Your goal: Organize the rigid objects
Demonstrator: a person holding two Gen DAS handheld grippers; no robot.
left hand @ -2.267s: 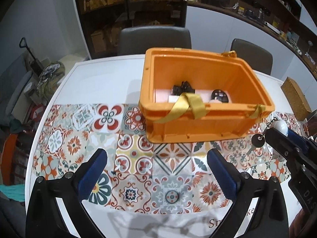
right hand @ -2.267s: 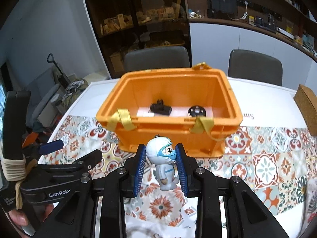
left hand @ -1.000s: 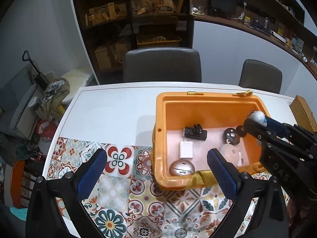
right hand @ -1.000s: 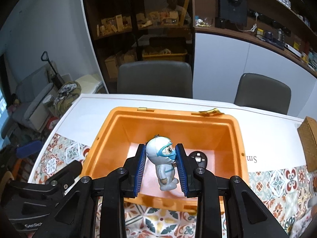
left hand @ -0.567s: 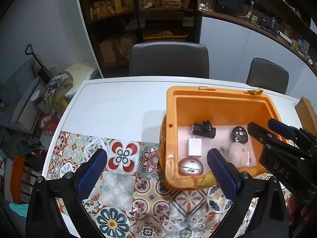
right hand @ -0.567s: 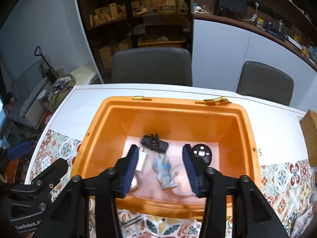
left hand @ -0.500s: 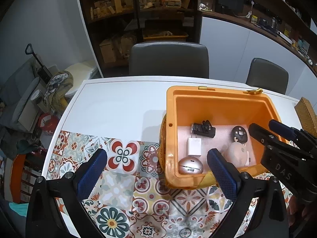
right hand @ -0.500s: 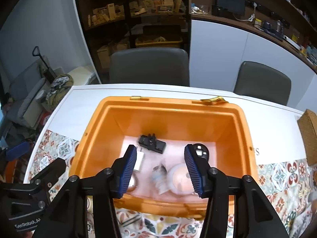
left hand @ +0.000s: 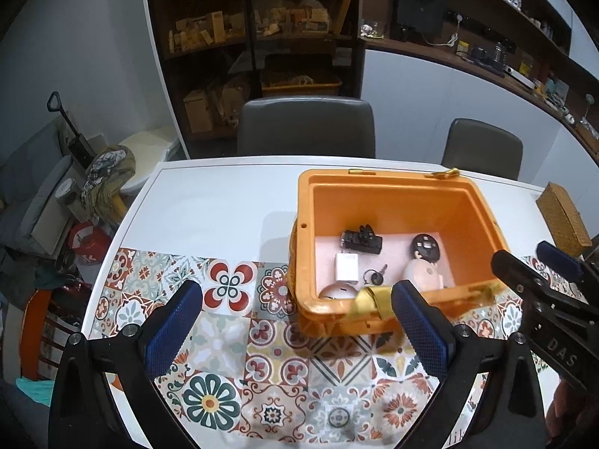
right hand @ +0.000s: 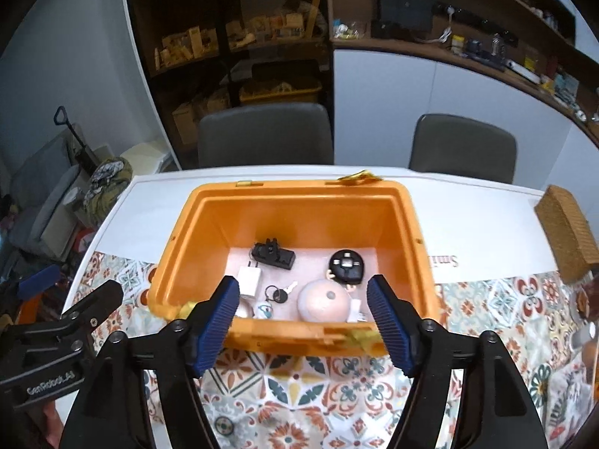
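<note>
The orange bin (right hand: 299, 189) stands on the table, straight ahead of my right gripper (right hand: 303, 308). Its jaws are opening, with nothing pressed between them. The white toy figure (right hand: 264, 310) lies inside by the near wall, its key ring (right hand: 277, 293) beside it. Also in the bin are a black clip (right hand: 272, 252), a white charger (right hand: 249, 280), a round black remote (right hand: 346, 265) and a pink dome (right hand: 324, 301). My left gripper (left hand: 295, 318) is open and empty over the tiled runner, left of the bin (left hand: 307, 202).
A wicker box (right hand: 569, 232) sits at the table's right edge. Two grey chairs (right hand: 265, 136) stand behind the table. Yellow straps (left hand: 370, 299) hang over the bin's near rim. The patterned runner (left hand: 232, 336) covers the near side of the table.
The right gripper let go of the toy figure, which dropped into the bin. Its jaws spread wider and it drew back. The left gripper also pulled back a little.
</note>
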